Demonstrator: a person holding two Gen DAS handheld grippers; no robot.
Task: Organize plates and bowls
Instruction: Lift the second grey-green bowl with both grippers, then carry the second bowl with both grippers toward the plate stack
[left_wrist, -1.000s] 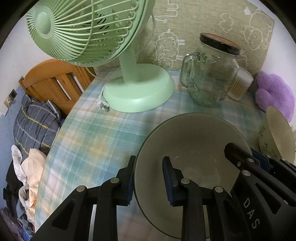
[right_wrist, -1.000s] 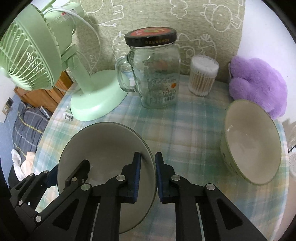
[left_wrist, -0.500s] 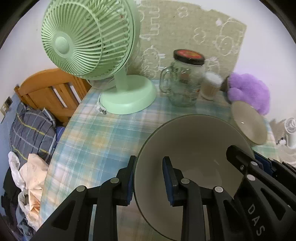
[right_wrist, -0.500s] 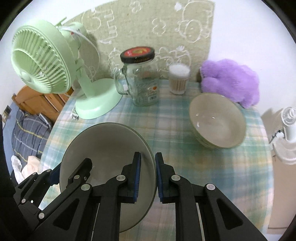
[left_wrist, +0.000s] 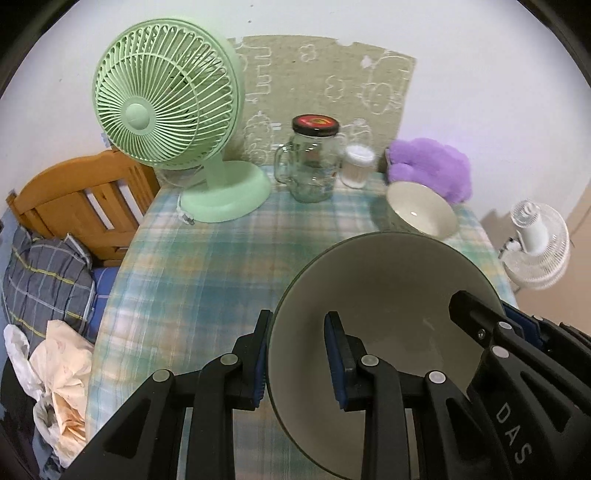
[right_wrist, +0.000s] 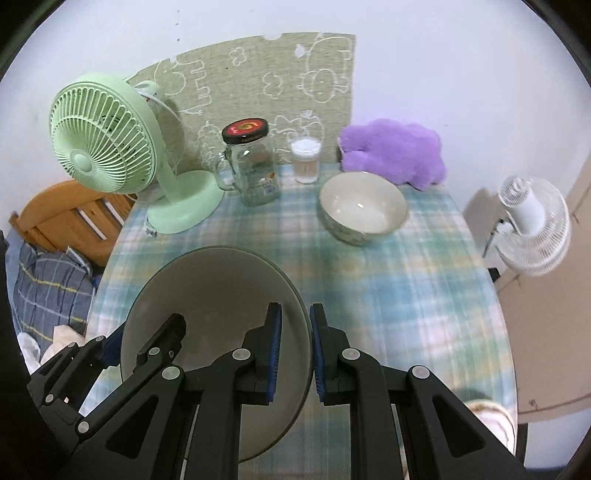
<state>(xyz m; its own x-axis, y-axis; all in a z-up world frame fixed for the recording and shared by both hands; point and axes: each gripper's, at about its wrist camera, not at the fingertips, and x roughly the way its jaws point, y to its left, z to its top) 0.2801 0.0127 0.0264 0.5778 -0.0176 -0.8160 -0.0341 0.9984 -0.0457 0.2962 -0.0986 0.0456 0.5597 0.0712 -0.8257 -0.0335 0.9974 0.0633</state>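
Observation:
A large grey-green bowl (left_wrist: 388, 295) with a dark rim hangs above the checked tablecloth (left_wrist: 207, 266), carried by both grippers. My left gripper (left_wrist: 297, 317) is shut on its left rim, one pad inside and one outside. Opposite it, my right gripper (right_wrist: 295, 308) is shut on the right rim of the same large bowl (right_wrist: 214, 288). Each view also shows the other tool: the right gripper (left_wrist: 484, 304) and the left gripper (right_wrist: 147, 328). A second, cream bowl (right_wrist: 364, 206) with a patterned outside stands upright on the table at the back right, well apart from the held one.
Along the back stand a green desk fan (left_wrist: 166, 96), a lidded glass jar (left_wrist: 312, 166), a cotton swab tub (left_wrist: 356, 166) and a purple plush (left_wrist: 432, 170). Off the table's left edge is a wooden bed frame (left_wrist: 81, 199); a white fan (left_wrist: 535, 240) stands right.
Both grippers have lifted the large bowl and drawn it back from the fan and jar. The back of the table and the cream bowl now look farther and smaller.

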